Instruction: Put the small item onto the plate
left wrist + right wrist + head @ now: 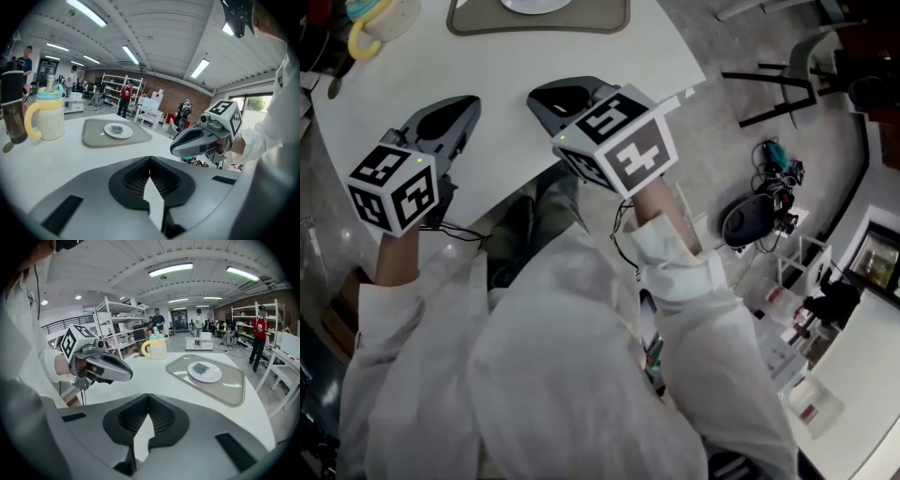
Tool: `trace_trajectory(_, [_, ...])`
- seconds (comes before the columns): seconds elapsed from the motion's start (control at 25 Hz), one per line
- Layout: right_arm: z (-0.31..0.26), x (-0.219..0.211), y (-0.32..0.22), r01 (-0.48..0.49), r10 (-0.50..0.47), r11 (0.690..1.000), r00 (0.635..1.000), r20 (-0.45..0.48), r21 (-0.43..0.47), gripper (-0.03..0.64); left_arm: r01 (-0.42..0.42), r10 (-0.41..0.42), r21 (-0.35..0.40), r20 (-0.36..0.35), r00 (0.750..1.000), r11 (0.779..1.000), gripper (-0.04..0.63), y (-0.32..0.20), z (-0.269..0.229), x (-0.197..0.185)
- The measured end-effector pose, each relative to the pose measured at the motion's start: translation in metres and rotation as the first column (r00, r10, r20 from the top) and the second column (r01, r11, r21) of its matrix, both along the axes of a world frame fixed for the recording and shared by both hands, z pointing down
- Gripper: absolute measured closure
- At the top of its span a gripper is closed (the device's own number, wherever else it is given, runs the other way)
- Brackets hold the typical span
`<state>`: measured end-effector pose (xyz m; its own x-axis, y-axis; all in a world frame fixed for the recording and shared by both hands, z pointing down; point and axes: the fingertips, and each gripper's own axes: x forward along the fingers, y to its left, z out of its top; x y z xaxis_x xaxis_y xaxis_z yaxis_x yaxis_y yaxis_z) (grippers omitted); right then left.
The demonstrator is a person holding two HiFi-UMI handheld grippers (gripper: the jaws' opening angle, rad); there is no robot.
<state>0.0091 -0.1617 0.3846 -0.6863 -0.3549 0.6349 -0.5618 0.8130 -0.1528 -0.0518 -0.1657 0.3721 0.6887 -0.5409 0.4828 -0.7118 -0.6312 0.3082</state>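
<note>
Clenched and empty, left gripper (150, 158) and right gripper (148, 395) hover over the white desk (394, 84) edge; small dark flat item (200, 368) lies on round white plate (213, 377) ahead, nearer the right.

Surface (487, 66): white. Tray (232, 390): grey; plate (213, 376): white; small item (200, 368): dark grey. Mug (49, 123), tray's nine o'clock: cream, yellow handle, blue lid.

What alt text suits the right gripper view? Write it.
The right gripper has shut, empty jaws above a white table. At right, a small dark item lies on a white plate on a grey tray; the left gripper hovers at left.
</note>
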Motion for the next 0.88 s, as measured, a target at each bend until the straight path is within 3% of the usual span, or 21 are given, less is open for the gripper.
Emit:
trace_trajectory(0.56, [-0.018,-0.025,0.076,-0.033,0.032,0.999,0.999,0.029,0.02,0.601,-0.032,0.032,-0.014,-0.035,0.999,0.999,0.584,0.075,-0.004,-0.008])
trace_trajectory(0.68, [-0.025,-0.03,0.075,-0.049,0.048,0.999,0.996,0.071,0.014,0.601,-0.009,0.008,-0.017,-0.058,0.998,1.0,0.584,0.077,-0.007,-0.009])
trace_trajectory(0.88, [-0.037,-0.041,0.08,-0.1,0.109,0.994,0.968,0.225,-0.051,0.601,0.037,-0.039,-0.024,-0.094,0.995,0.999,0.584,0.081,-0.02,-0.004])
